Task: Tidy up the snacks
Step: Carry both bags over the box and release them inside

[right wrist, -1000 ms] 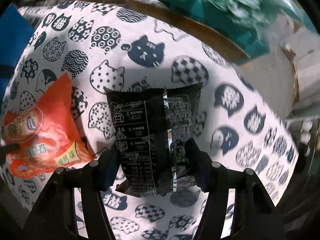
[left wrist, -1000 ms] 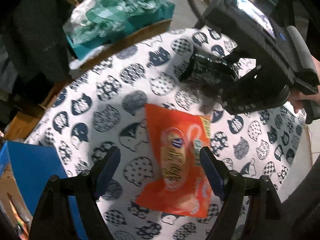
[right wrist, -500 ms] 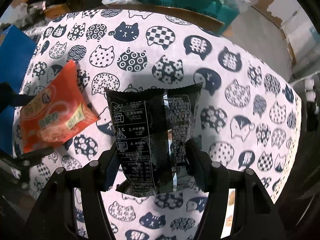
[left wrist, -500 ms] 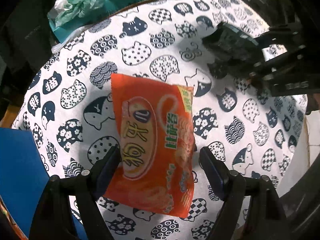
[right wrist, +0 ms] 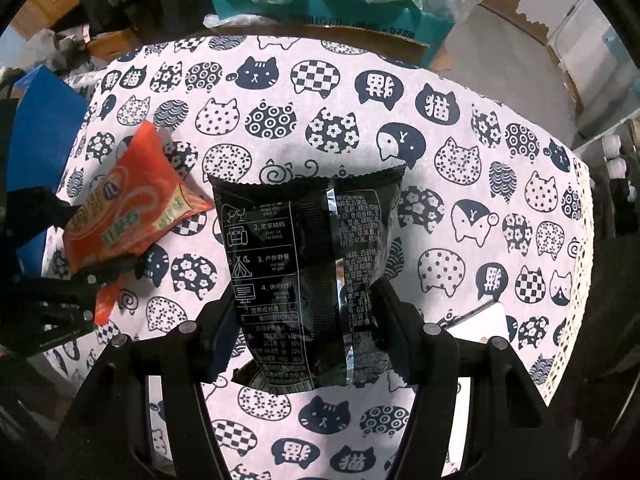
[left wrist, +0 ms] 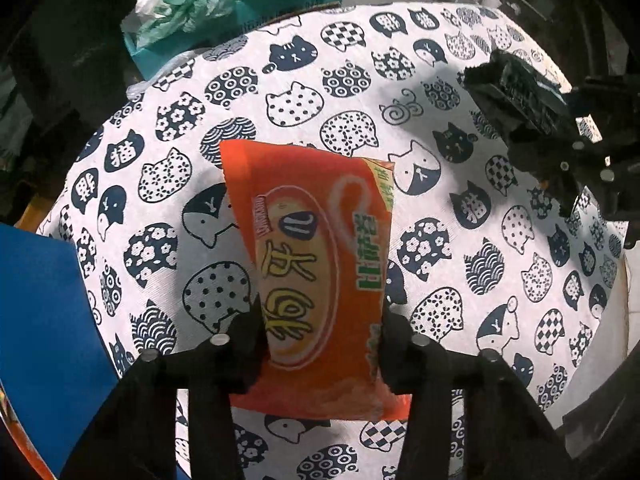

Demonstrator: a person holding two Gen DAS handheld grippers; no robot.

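My left gripper (left wrist: 322,344) is shut on an orange snack packet (left wrist: 320,272) and holds it above the round table with the cat-print cloth (left wrist: 320,92). My right gripper (right wrist: 304,320) is shut on a black snack packet (right wrist: 308,264), also held above the cloth (right wrist: 460,160). The orange packet (right wrist: 128,216) and the left gripper's fingers (right wrist: 60,308) show at the left of the right wrist view. The black packet (left wrist: 516,92) in the right gripper shows at the upper right of the left wrist view.
A teal box with green crumpled plastic (left wrist: 224,12) stands beyond the table's far edge; it also shows in the right wrist view (right wrist: 332,4). A blue box (left wrist: 44,328) lies at the left beside the table. Cardboard boxes (right wrist: 520,20) stand behind.
My left gripper has closed on the orange packet and lifted it off the cloth. My right gripper has risen and drawn back with the black packet; more of the table shows.
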